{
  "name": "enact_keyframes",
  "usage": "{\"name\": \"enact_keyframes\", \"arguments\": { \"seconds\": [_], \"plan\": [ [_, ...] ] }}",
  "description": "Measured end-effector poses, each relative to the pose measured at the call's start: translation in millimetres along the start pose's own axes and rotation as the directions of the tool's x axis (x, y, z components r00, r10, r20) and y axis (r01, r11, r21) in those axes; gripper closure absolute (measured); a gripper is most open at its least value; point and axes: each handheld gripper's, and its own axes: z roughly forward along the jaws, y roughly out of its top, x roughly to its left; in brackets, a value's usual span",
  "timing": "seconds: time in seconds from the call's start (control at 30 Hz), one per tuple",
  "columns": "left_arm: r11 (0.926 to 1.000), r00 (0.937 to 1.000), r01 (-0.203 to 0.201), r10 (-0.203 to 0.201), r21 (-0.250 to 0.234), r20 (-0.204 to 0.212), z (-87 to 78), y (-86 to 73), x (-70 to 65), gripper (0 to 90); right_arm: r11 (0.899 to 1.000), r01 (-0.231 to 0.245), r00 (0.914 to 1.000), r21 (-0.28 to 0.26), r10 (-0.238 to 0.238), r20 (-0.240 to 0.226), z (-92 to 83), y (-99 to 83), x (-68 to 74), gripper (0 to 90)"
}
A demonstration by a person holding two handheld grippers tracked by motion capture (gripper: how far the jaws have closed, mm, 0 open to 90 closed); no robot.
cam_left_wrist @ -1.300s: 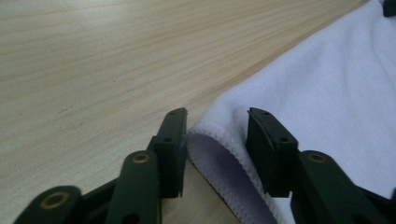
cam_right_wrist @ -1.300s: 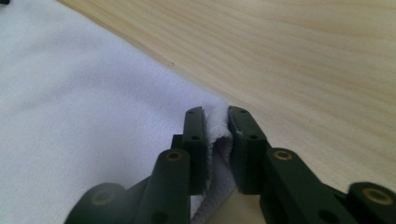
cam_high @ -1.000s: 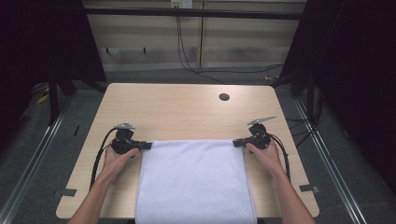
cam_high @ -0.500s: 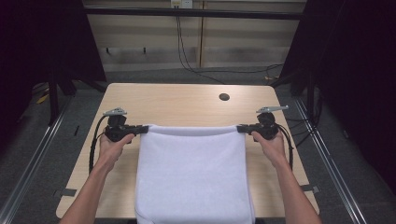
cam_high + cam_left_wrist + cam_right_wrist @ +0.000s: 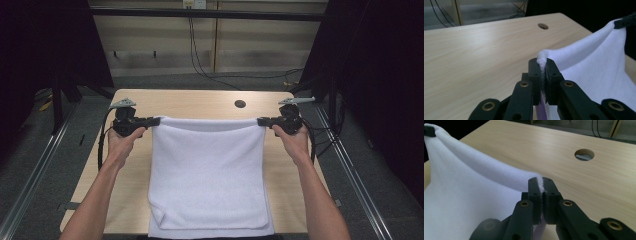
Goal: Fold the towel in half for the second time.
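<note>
High view first, from the left: our left gripper point(image 5: 156, 120) is clenched on the far left corner of the white, soft terry towel point(image 5: 207, 175), and a second ago that corner lay flat on the pale wooden table point(image 5: 195, 102). Since then we have raised both hands together, so the far edge now stretches taut between the grippers, above the tabletop, while the near part rests on the table with its front edge draped over the near side. In the left gripper view the cloth is pinched between the black pads point(image 5: 535, 75). At the right, our right gripper point(image 5: 261, 121) grasps the other far corner the same way, with fabric squeezed between its pads point(image 5: 550, 195). We judge the lift opens a fold: the raised edge can be carried toward us next. The small round hole point(image 5: 240, 104) lies beyond the towel.
</note>
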Motion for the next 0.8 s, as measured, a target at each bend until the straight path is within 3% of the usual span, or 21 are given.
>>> {"name": "enact_keyframes", "arguments": {
  "seconds": [0.07,0.27,0.33,0.4,0.47,0.57,0.8],
  "plan": [
    [0.9999,1.0000,-0.010,0.010,-0.010,-0.001,0.1,6.1,0.5,85.5,1.000,-0.016,0.9999,-0.013,0.016,-0.004,-3.0,4.9,-2.4,86.1],
    [0.9982,0.9988,-0.041,0.040,-0.043,-0.027,-0.7,27.5,-5.9,85.5,0.999,0.009,0.9996,-0.041,-0.008,0.028,-8.3,23.0,-3.3,86.2],
    [0.9978,0.9995,-0.021,0.020,-0.062,-0.023,-2.0,31.8,-5.2,85.5,0.997,0.013,0.9991,-0.071,-0.010,0.041,-13.0,29.0,-4.1,86.2],
    [0.9965,0.9994,-0.033,0.032,-0.076,-0.009,-4.0,33.9,-7.9,85.4,0.995,0.020,0.9983,-0.095,-0.015,0.057,-18.5,34.1,-3.8,86.2],
    [0.9966,0.9987,-0.051,0.050,-0.066,-0.014,-5.1,32.4,-10.6,85.5,0.992,0.021,0.9987,-0.128,-0.015,0.048,-24.4,36.3,-1.7,86.2],
    [0.9972,0.9984,-0.057,0.057,-0.049,0.001,-10.4,24.3,-10.7,85.5,0.991,0.055,0.9979,-0.126,-0.050,0.041,-29.4,31.3,6.3,86.3],
    [0.9947,0.9941,-0.102,0.102,-0.012,0.037,-28.2,-0.5,-25.8,85.1,0.989,0.070,0.9969,-0.128,-0.074,-0.027,-43.5,-3.9,21.6,86.3]
  ]
}}
